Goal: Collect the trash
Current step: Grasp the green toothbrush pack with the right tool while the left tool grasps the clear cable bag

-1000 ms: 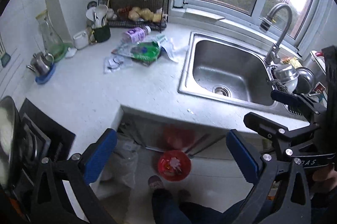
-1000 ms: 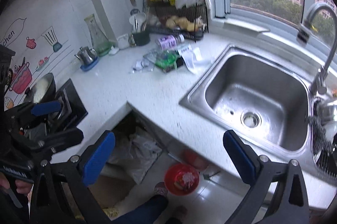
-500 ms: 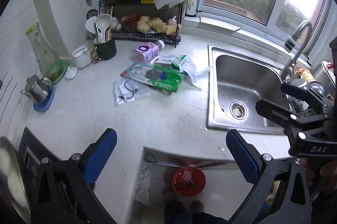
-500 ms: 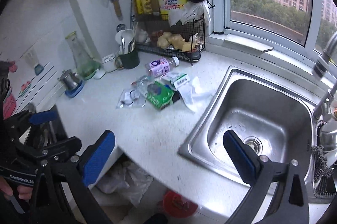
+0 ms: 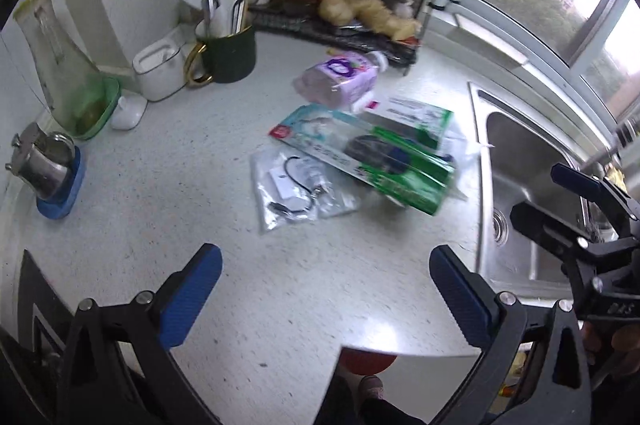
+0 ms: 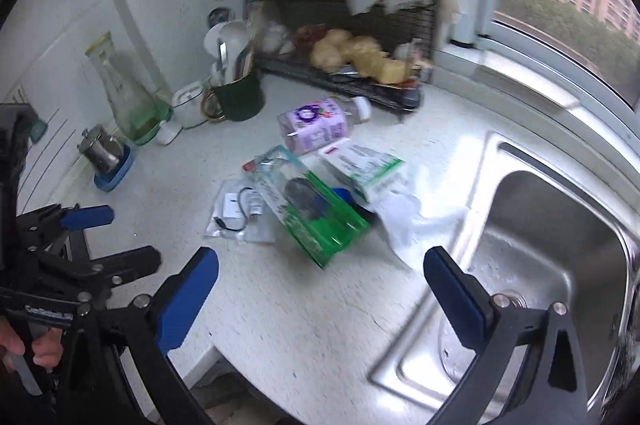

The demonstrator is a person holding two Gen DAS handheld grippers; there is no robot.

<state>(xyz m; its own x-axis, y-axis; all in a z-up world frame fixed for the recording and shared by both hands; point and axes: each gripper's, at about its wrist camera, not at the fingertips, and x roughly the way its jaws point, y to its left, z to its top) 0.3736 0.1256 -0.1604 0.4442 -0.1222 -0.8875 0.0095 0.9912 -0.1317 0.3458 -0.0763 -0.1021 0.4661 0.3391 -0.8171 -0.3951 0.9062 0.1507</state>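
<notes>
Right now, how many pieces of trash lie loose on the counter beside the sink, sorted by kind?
Purple-labelled plastic bottle, lying on its side: 1
Green and white packets: 2
Clear plastic bag holding a black cable: 1
Crumpled clear wrapper by the sink edge: 1
Total: 5

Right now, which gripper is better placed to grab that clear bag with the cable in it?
Probably left. The left gripper is open with the clear bag almost straight ahead. The right gripper, also open, points toward the green package and sink.
</notes>
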